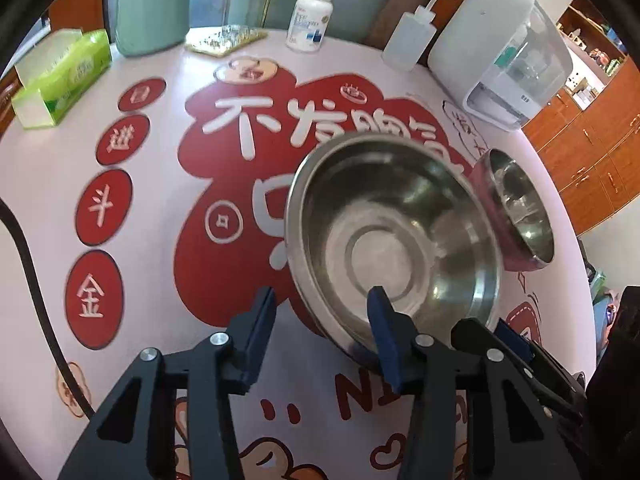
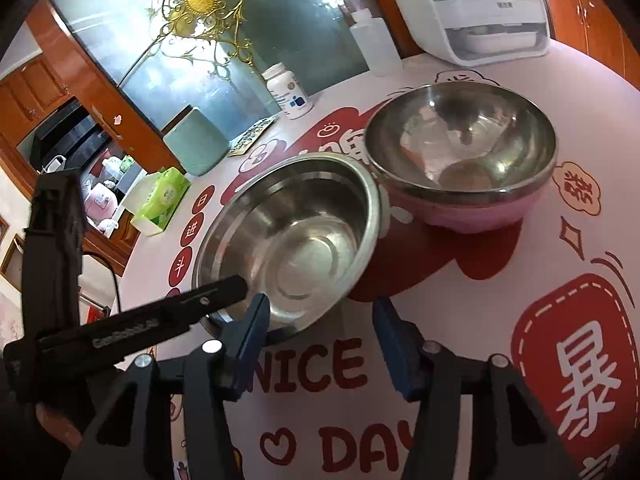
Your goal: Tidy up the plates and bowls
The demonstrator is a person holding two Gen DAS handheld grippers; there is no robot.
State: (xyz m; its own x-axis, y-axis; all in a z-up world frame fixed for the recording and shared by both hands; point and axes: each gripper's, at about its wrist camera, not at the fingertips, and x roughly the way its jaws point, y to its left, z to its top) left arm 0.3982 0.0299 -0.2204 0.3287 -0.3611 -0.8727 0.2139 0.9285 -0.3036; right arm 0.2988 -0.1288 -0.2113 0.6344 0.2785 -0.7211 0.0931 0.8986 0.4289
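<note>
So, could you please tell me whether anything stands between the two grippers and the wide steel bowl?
Nothing visible does. The left gripper already straddles the near rim of the wide steel bowl, one finger inside. The right gripper sits at the same rim with open table before it. The pink-sided steel bowl stands behind.

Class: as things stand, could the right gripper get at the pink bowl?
Probably yes: the right gripper stands open near the steel bowl, and the pink bowl sits just beyond, with nothing between.
</note>
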